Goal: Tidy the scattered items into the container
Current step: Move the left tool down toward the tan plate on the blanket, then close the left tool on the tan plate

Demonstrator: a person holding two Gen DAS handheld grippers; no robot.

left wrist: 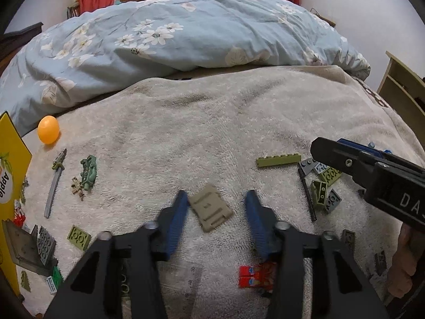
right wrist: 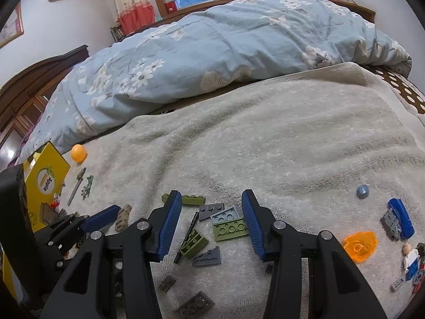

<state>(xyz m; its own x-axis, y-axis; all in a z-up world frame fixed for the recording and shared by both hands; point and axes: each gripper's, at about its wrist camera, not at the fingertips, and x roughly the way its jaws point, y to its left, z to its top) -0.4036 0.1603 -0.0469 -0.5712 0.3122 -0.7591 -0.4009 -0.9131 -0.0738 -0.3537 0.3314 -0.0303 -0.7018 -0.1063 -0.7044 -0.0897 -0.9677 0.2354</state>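
Note:
A tan flat piece [left wrist: 211, 208] lies on the pale towel [left wrist: 212, 122] between the blue fingers of my left gripper [left wrist: 215, 196]. The left finger is at its edge and the right finger stands apart from it, so the gripper is open. My right gripper [right wrist: 211, 199] hovers open over a pile of olive and grey bricks [right wrist: 229, 228], holding nothing. From the left wrist it shows side-on, right gripper [left wrist: 329, 146]. The yellow box [left wrist: 13, 175] marked "Apple" stands at the far left, its inside hidden.
An orange ball [left wrist: 48, 129], a toy sword [left wrist: 55, 183] and a green toy [left wrist: 89, 171] lie near the box. A long olive brick [left wrist: 279, 159], black rod [left wrist: 306, 194], red packets [left wrist: 256, 276], orange clear piece [right wrist: 360, 246] and minifigure [right wrist: 410, 259] are scattered. A blue duvet [left wrist: 186, 32] is behind.

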